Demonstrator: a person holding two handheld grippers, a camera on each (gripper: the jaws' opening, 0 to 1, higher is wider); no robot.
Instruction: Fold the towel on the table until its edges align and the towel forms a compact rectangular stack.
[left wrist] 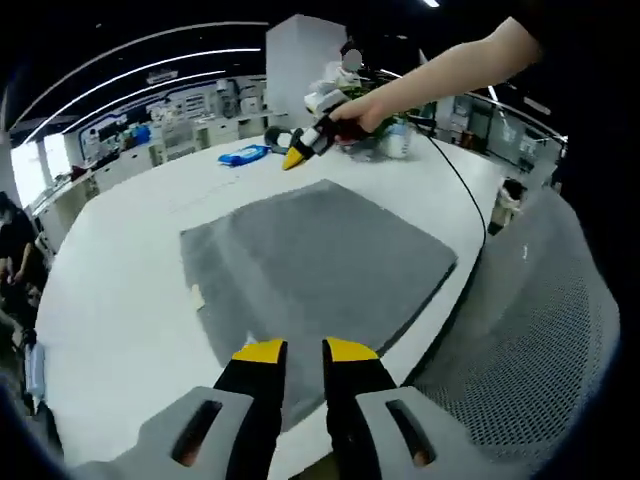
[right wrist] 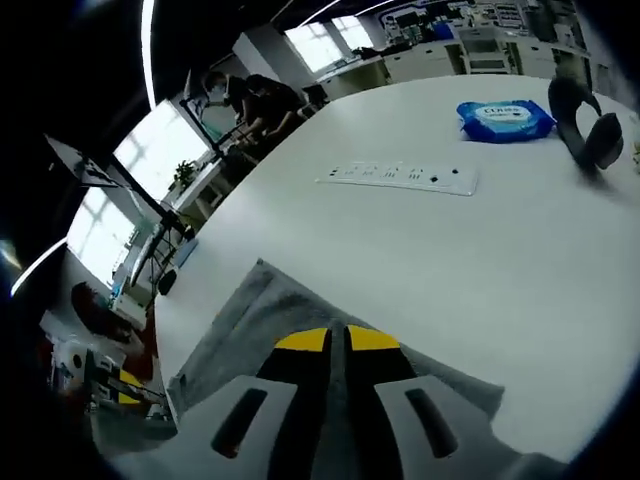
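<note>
Table [right wrist: 420,270] white, round-edged | towel [left wrist: 310,255] grey, flat | room: open-plan office

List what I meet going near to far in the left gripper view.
Left gripper → grey towel → right gripper in a person's hand → blue packet.

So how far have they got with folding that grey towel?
Barely started, by the look of it. The grey towel lies spread flat on the white table, with no fold showing. In hand: the left hand-held gripper sits over the near edge, jaws slightly apart, while the right hand-held gripper is at the far edge; whether either grips cloth is unclear. All the folding and edge-matching is left.
</note>
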